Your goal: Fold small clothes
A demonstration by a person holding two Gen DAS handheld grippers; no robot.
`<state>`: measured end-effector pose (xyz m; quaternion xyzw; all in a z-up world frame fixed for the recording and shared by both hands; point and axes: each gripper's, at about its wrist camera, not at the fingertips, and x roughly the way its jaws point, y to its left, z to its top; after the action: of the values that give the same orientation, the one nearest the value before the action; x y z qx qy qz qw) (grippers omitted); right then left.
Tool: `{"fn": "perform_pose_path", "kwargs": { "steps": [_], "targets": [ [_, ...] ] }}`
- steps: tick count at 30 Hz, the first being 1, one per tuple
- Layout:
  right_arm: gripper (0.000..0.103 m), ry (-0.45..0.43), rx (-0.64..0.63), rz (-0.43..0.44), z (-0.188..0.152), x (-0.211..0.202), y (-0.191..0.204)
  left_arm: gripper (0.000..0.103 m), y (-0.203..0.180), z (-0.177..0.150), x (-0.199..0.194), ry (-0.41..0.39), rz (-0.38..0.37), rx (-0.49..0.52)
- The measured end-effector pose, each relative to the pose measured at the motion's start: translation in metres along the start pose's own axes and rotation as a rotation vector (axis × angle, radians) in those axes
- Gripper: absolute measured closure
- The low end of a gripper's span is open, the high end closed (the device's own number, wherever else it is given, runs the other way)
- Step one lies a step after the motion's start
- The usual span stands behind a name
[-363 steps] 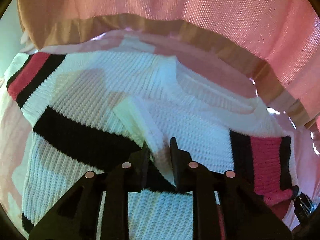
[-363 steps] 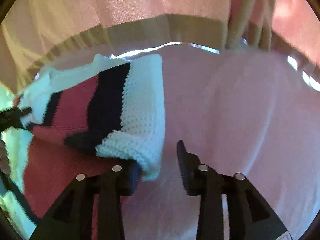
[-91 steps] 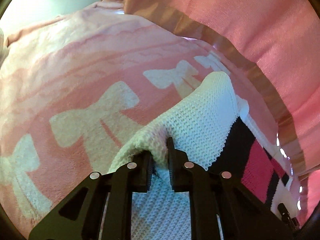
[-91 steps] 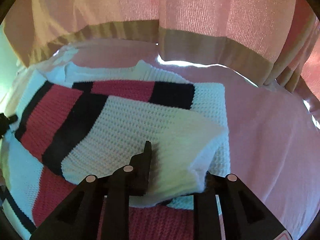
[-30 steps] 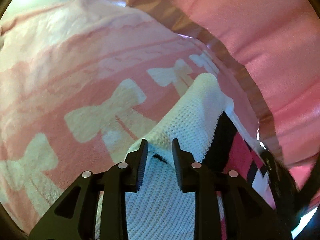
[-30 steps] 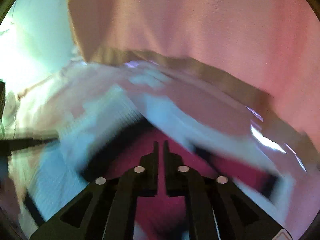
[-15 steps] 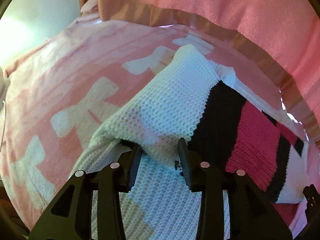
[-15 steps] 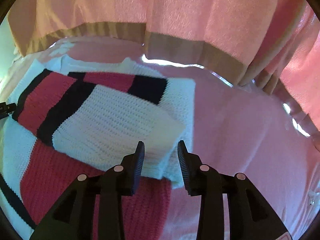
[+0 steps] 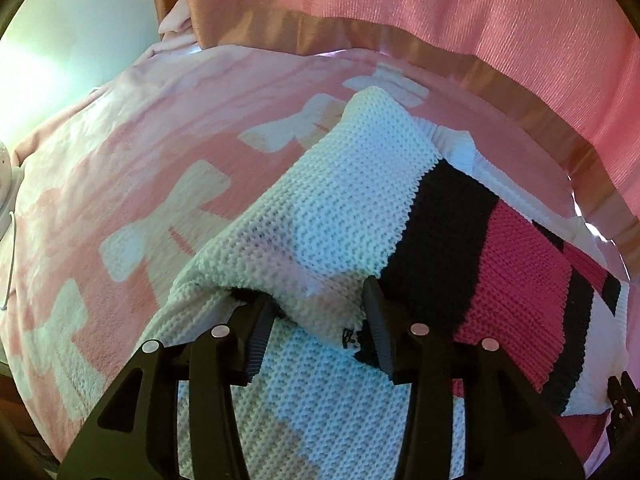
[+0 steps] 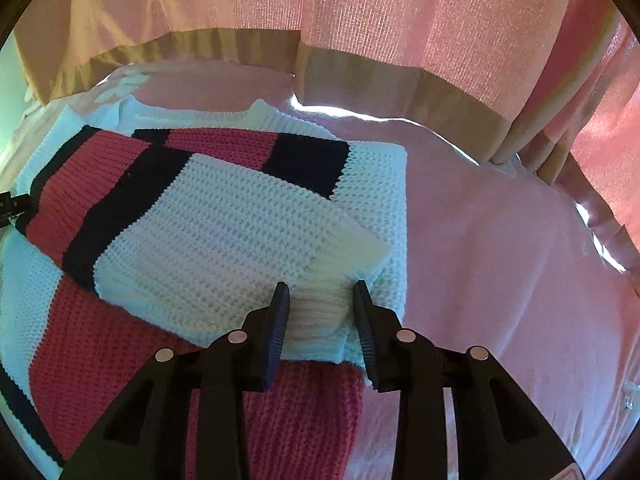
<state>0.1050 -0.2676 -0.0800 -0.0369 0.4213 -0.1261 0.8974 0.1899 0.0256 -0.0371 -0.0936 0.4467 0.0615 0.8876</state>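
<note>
No box, basket or drawer shows in either view; the only bearing surface is a soft pink blanket printed with pale bows (image 9: 168,208), spread under a pink curtain with a tan hem band (image 9: 460,20). On that blanket lies the chunky white knitted sweater with black and crimson stripes (image 9: 348,208), partly folded. In the left wrist view a white sleeve is doubled over the body, its black and crimson bands running off to the right, and more white knit lies flat below it. In the right wrist view the other sleeve slants across the crimson body, its ribbed white cuff (image 10: 320,312) resting at the sweater's right edge, the ribbed neckline at the far side.

The left gripper (image 9: 316,320) has its jaws opening, the thick white fold between them and filling most of the gap; whether the pads press it I cannot tell. The right gripper (image 10: 320,320) has its jaws closing on either side of the ribbed cuff, not visibly pressing it
</note>
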Motion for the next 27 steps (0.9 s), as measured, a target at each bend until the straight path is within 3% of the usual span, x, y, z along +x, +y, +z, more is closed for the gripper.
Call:
{"fn": "perform_pose_path", "kwargs": {
  "steps": [13, 20, 22, 26, 27],
  "targets": [
    [0.08, 0.0, -0.01, 0.002, 0.002, 0.001, 0.002, 0.058, 0.001, -0.001, 0.001, -0.006, 0.002, 0.01],
    [0.095, -0.004, -0.006, 0.012, 0.004, -0.001, 0.001, 0.058, 0.001, -0.001, 0.002, -0.007, 0.002, 0.012],
    [0.096, -0.043, -0.004, 0.023, 0.007, -0.01, 0.0, 0.058, 0.001, -0.002, 0.001, -0.006, 0.0, 0.008],
    [0.097, -0.284, 0.043, 0.078, 0.027, -0.066, -0.012, 0.058, 0.003, -0.002, 0.001, -0.007, -0.006, 0.005],
    [0.097, -0.295, 0.04, 0.071, 0.028, -0.066, -0.015, 0.058, 0.003, -0.003, 0.001, -0.009, -0.003, 0.007]
  ]
}}
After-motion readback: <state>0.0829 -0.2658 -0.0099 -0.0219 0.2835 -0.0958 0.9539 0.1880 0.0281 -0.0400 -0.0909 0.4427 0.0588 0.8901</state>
